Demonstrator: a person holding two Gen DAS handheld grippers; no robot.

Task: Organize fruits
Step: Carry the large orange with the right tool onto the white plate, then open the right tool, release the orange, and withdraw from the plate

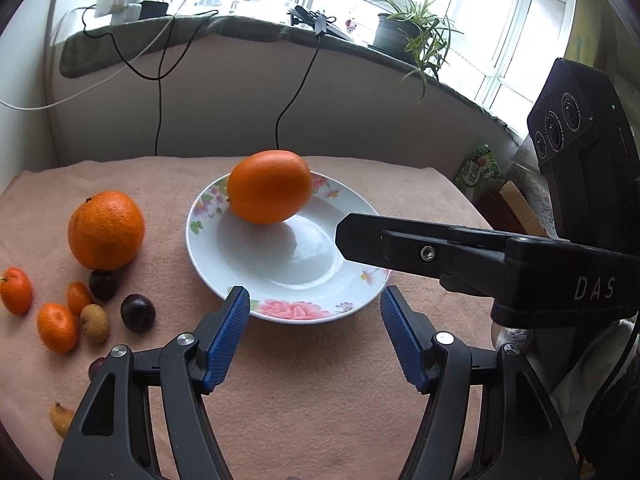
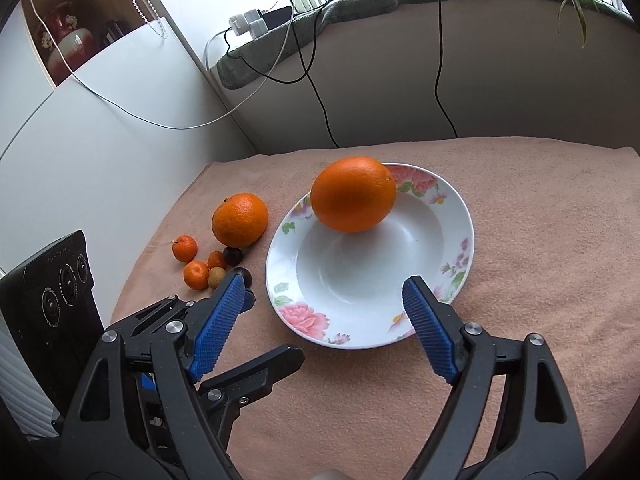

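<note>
While both tools (image 1: 314, 306) (image 2: 324, 294) gape w/ nothing held, plate (image 2: 360, 332) holds one orange (image 2: 354, 194).

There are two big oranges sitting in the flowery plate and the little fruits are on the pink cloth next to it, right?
Not quite. Only one big orange sits in the flowery plate. The other big orange is on the pink cloth beside the plate, with the little fruits next to it. The right wrist view shows this clearly.
</note>
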